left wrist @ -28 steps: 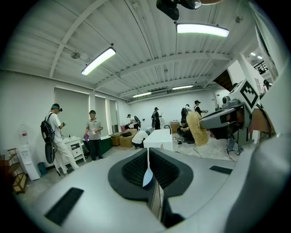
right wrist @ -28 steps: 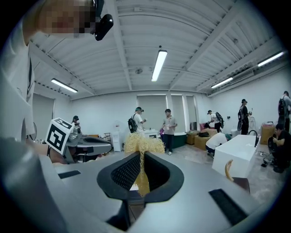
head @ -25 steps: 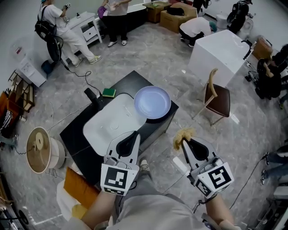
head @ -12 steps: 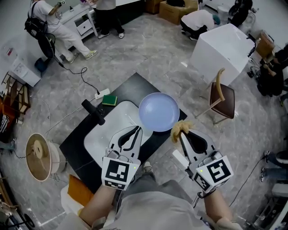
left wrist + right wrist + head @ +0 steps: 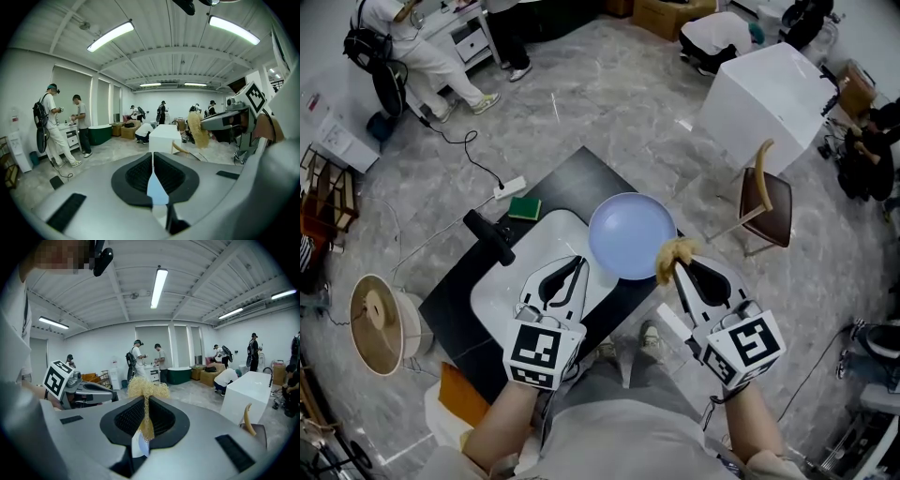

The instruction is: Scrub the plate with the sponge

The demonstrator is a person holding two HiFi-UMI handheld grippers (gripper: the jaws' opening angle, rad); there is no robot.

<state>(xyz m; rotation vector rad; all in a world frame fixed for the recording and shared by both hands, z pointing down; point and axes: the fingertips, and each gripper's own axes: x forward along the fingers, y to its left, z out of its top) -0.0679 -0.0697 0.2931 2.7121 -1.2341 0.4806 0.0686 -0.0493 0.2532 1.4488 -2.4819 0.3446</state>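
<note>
A pale blue round plate (image 5: pixel 630 234) lies on the black table (image 5: pixel 581 173), overlapping the right end of the white sink (image 5: pixel 511 281). My right gripper (image 5: pixel 677 264) is shut on a tan fibrous sponge (image 5: pixel 672 251), which hangs at the plate's near-right rim; whether it touches the plate I cannot tell. In the right gripper view the sponge (image 5: pixel 147 389) sticks up between the pinched jaws of that gripper (image 5: pixel 146 401). My left gripper (image 5: pixel 578 260) is shut with nothing in it, over the sink just left of the plate. Its jaws meet in the left gripper view (image 5: pixel 153 157).
A black faucet (image 5: pixel 487 236) stands at the sink's far left. A green scouring pad (image 5: pixel 525 208) lies on the table behind it. A brown chair (image 5: pixel 764 211) and a white box (image 5: pixel 759 94) stand to the right. Several people stand or crouch at the back of the room.
Both grippers have moved forward toward the plate. The right gripper's sponge went from off the table's near-right side to the plate's rim. Neither grip changed.
</note>
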